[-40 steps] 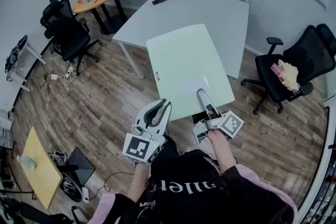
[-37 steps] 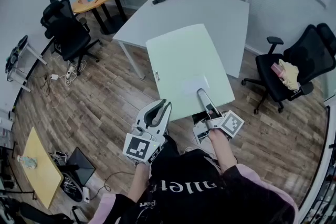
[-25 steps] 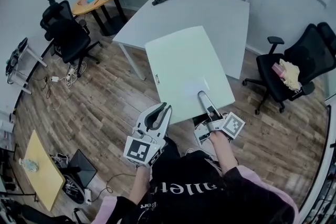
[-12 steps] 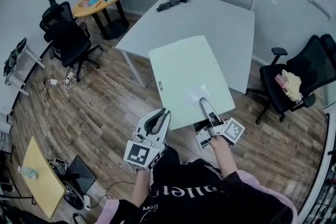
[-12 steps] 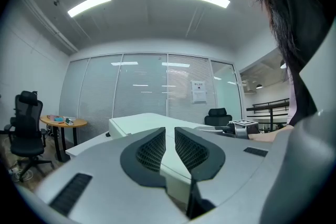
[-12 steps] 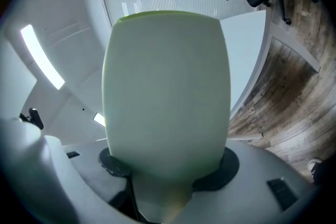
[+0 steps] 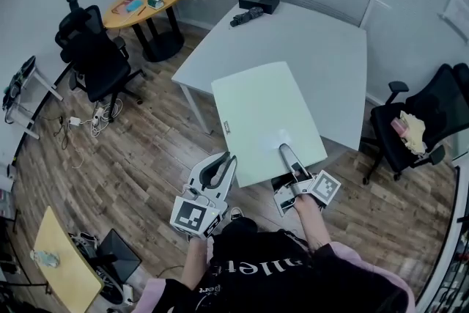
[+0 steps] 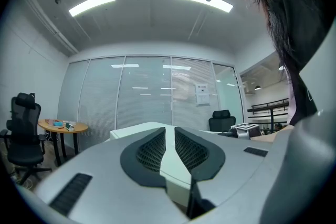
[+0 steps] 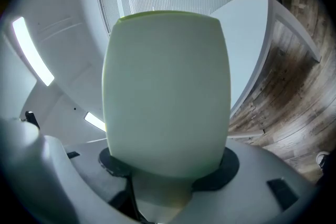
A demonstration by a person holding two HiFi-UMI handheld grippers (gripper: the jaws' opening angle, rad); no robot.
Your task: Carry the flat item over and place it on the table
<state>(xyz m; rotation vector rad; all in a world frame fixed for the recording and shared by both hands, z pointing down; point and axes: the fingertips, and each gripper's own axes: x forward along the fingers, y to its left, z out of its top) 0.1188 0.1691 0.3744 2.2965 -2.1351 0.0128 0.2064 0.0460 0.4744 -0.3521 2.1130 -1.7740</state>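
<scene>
A large pale green flat board (image 7: 264,113) is held level over the wooden floor. Its far part reaches over the near corner of the white table (image 7: 322,40). My right gripper (image 7: 284,152) is shut on the board's near edge, one jaw lying on top of it. In the right gripper view the board (image 9: 168,92) fills the middle, clamped at my right gripper (image 9: 168,165), with the table (image 9: 252,34) beyond. My left gripper (image 7: 227,159) hangs shut and empty, just left of the board's near corner. The left gripper view shows my left gripper (image 8: 169,132) with its pads together.
A black box (image 7: 259,1) and a dark object (image 7: 246,16) lie at the table's far end. Black office chairs stand at the left (image 7: 95,55) and right (image 7: 432,121). A round wooden table (image 7: 146,0) stands at the back left, a small yellow one (image 7: 62,260) at the lower left.
The board and both grippers have come closer to the white table; the board's far edge now overlaps the table's near corner. Both grips are unchanged.
</scene>
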